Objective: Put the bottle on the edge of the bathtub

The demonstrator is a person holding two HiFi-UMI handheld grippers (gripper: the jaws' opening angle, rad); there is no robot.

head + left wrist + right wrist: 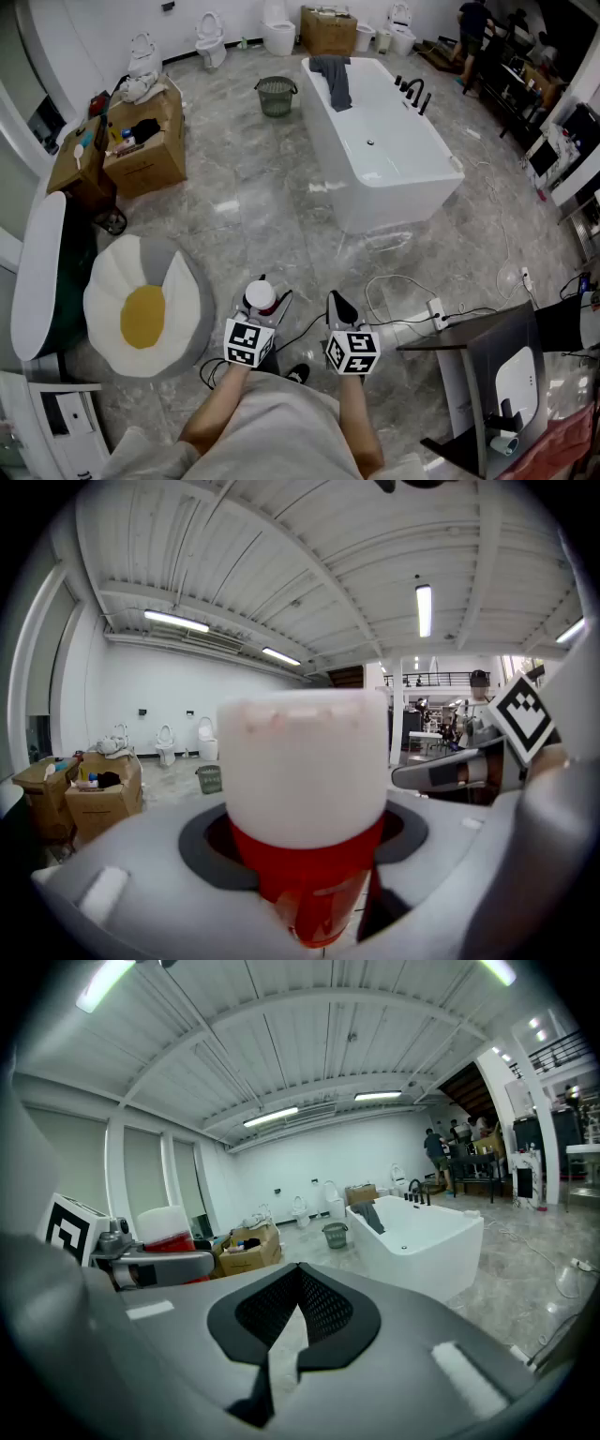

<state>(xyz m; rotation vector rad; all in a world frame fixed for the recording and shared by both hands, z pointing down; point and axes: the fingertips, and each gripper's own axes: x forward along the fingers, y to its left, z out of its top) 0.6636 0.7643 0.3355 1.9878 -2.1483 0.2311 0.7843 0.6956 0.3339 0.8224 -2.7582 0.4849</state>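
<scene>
Head view – left gripper (pixel 270 302): is clamping a red bottle (pixel 259 297) with a white cap, jaws spread wide around its body, low in front of the person.
Head view – right gripper (pixel 342 309): is riding just beside the left one, jaws pressed together and carrying nothing.
Head view – bathtub (pixel 441 157): is standing well apart from both grippers, ahead and somewhat to the right across bare marble floor; its long axis is running away from the person, with a short end facing them.
Head view – rim: a dark towel (pixel 330 80) is hanging over the far end and a black faucet (pixel 412 92) is occupying the right side; the near end and near-left rim are lying bare.
Left gripper view – bottle (pixel 305 789): is filling the gap between the jaws, cap up and red body below, looking upright.
Right gripper view – jaws: are meeting with nothing between them; the bathtub (pixel 422 1241) is showing ahead to the right, the held bottle (pixel 169 1227) off to the left.
Deciding relation: the bottle is sitting in the left gripper, while the tub is lying forward-right, so the carrying hand is probably needing to travel forward and rightwards to reach the near rim.
</scene>
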